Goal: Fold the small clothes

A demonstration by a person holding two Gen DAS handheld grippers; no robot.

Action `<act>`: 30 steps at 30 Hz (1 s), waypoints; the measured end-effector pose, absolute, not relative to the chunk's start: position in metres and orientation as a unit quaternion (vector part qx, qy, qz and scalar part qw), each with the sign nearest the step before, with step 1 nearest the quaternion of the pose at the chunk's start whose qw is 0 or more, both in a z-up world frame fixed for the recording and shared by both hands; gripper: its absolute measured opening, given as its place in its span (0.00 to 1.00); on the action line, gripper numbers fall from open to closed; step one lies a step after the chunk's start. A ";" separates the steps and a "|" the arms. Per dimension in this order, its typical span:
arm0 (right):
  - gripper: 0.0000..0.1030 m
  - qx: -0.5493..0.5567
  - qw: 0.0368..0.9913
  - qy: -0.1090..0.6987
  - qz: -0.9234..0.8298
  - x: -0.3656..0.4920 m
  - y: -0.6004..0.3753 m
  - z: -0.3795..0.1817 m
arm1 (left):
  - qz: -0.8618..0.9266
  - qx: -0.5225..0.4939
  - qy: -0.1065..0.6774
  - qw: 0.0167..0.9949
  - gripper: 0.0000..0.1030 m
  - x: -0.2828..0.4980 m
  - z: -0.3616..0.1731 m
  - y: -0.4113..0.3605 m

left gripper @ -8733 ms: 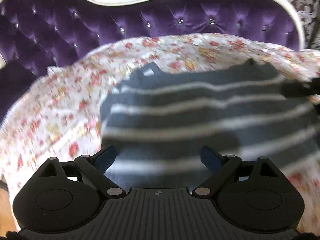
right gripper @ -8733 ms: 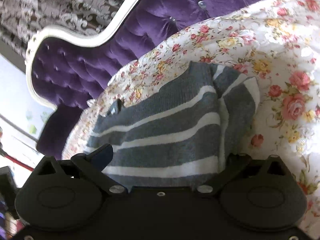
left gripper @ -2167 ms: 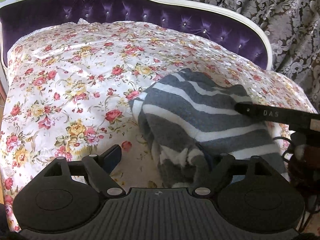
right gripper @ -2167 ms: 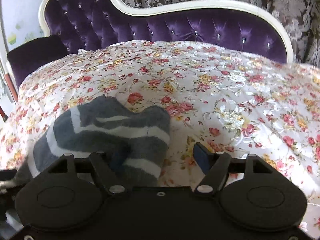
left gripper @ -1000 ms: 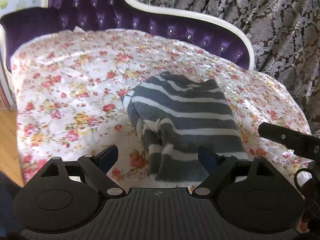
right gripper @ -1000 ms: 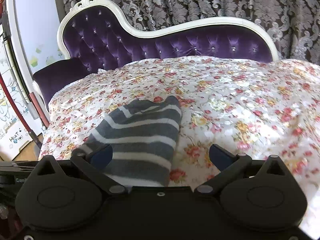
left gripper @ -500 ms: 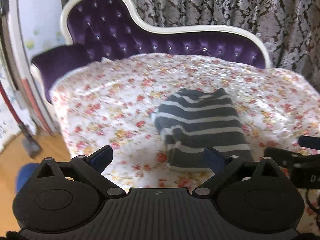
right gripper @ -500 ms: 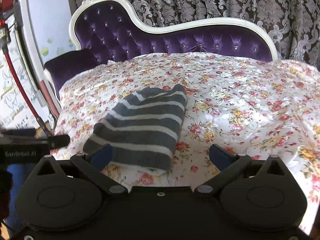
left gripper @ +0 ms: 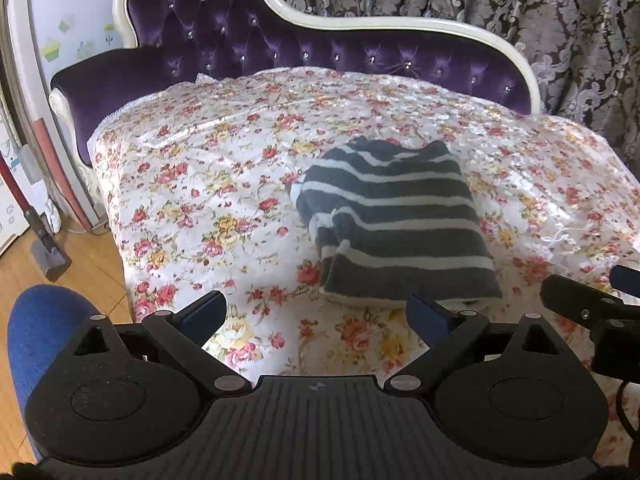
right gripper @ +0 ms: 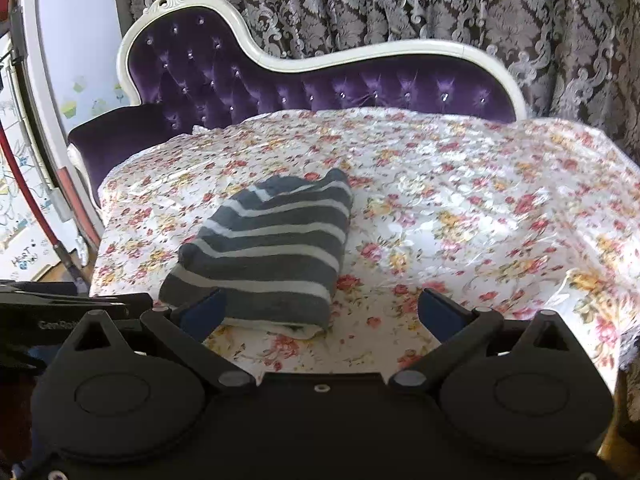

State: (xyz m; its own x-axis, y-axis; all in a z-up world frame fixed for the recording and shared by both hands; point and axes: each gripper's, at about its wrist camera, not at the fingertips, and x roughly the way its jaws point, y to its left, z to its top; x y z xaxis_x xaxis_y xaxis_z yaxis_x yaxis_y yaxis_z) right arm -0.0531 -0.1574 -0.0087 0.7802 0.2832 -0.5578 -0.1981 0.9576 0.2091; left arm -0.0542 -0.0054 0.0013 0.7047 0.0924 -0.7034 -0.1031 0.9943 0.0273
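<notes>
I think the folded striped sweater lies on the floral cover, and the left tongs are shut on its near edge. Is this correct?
Not quite. The folded striped sweater does lie on the floral cover, but the left tongs are open and hold nothing, short of its near edge. The left wrist view shows this.

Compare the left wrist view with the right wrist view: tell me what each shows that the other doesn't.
Only the left wrist view shows the wooden floor and a blue object at the lower left. Only the right wrist view shows the carved crest on the sofa back. Both show the folded striped sweater lying on the floral cover, the purple sofa, the patterned curtain, and both grippers open: left gripper, right gripper.
</notes>
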 end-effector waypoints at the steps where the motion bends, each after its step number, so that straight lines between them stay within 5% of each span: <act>1: 0.99 0.068 0.940 0.309 0.129 -0.053 -0.157 -0.010 | 0.054 -0.008 0.384 0.922 0.95 -0.053 0.000 -0.005; 30: 0.99 0.072 0.920 0.362 0.129 -0.039 -0.151 -0.027 | 0.051 -0.009 0.436 0.898 0.95 -0.043 -0.024 -0.002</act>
